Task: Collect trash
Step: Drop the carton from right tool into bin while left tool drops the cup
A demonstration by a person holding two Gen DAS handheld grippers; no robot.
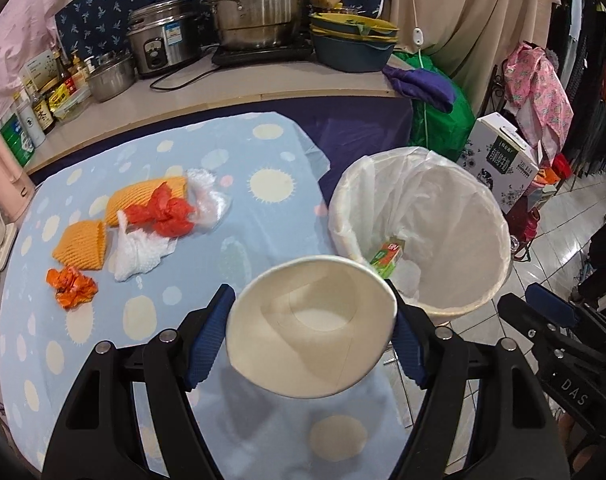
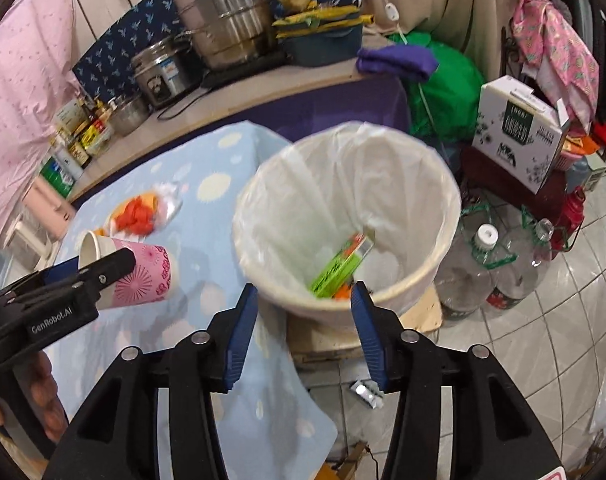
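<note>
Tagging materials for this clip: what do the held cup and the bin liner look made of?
Cup: apparently paper, matte off-white inside, a side seam showing, pink print outside. Bin liner: thin translucent white plastic film, creased and folded over the rim.

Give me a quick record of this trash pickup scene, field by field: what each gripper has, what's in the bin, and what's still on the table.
left gripper: shut on paper cup, cup lying sideways between the fingers, mouth toward the camera
right gripper: open, nothing between the fingers
trash bin: white liner, beside the table on the floor
in bin: green carton
table: blue spotted cloth
still on table: two yellow foam nets, red plastic wad, white tissue, orange wrapper
</note>
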